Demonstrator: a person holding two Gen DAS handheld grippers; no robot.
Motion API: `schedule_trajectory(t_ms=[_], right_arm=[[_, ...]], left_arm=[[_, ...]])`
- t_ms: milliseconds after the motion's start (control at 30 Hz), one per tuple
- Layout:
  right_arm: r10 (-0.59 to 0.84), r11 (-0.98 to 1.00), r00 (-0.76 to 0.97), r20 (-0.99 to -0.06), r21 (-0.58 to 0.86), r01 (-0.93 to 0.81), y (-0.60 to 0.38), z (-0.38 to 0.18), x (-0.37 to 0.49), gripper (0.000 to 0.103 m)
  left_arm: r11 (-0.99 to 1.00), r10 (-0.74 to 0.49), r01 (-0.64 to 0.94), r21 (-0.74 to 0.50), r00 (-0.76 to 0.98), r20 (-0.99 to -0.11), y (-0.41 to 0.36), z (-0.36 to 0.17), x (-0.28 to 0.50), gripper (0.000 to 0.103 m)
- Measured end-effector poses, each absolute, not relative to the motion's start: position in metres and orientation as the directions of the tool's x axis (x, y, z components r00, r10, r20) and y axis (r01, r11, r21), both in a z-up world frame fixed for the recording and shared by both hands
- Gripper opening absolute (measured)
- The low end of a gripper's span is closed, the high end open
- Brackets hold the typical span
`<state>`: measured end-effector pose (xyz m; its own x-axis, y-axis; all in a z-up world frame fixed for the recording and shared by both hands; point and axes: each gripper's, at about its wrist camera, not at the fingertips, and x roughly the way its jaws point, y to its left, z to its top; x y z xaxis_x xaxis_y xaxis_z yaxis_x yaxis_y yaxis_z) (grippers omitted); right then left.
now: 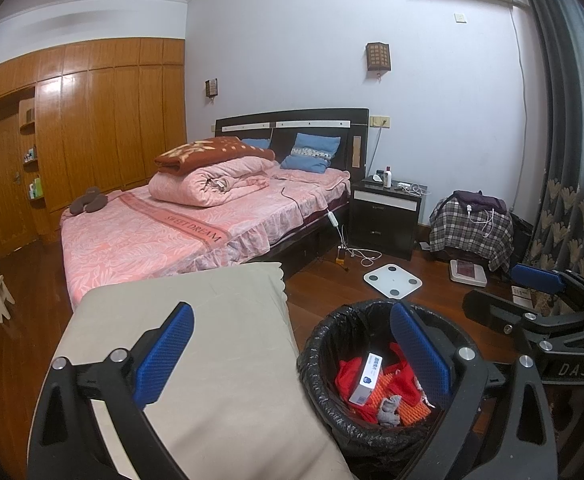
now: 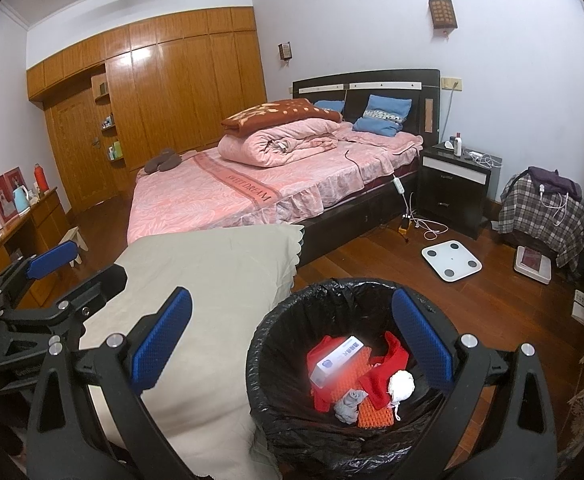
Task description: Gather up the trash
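Observation:
A black-lined trash bin (image 1: 323, 344) (image 2: 276, 332) stands on the wood floor beside a beige cushion (image 1: 220, 344) (image 2: 212, 280). Inside lie a white box (image 1: 367, 378) (image 2: 337, 360), red cloth (image 2: 383, 376), an orange ridged piece (image 2: 375, 414), a grey wad (image 2: 347, 400) and a white ball (image 2: 401, 386). My left gripper (image 1: 292, 360) is open and empty, straddling the cushion edge and bin. My right gripper (image 2: 292, 344) is open and empty above the bin. In the left wrist view the right gripper (image 1: 539, 292) shows at the right edge; in the right wrist view the left gripper (image 2: 52, 272) shows at the left edge.
A pink bed (image 1: 180, 224) (image 2: 252, 192) with folded quilts fills the middle. Beyond stand a black nightstand (image 2: 451, 188), a white scale (image 2: 451, 258), cables (image 2: 423, 228), a plaid-covered chair (image 2: 539, 208) and curtains (image 1: 563, 140). A wooden wardrobe (image 2: 172, 92) and desk (image 2: 24, 224) sit left.

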<state>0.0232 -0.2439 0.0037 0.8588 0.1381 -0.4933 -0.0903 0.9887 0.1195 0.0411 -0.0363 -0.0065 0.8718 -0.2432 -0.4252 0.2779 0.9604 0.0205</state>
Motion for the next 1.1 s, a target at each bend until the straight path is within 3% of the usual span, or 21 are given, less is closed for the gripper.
schedule_trajectory(t_ms=[1100], right_arm=[[0.140,0.988,0.858,-0.495,0.121,-0.092,-0.2385,0.0062,0.0244,0.097]], left_arm=[[0.961,-0.242,0.277,0.020,0.870,-0.430,-0.0342,-0.0047,0.0410,0.097]])
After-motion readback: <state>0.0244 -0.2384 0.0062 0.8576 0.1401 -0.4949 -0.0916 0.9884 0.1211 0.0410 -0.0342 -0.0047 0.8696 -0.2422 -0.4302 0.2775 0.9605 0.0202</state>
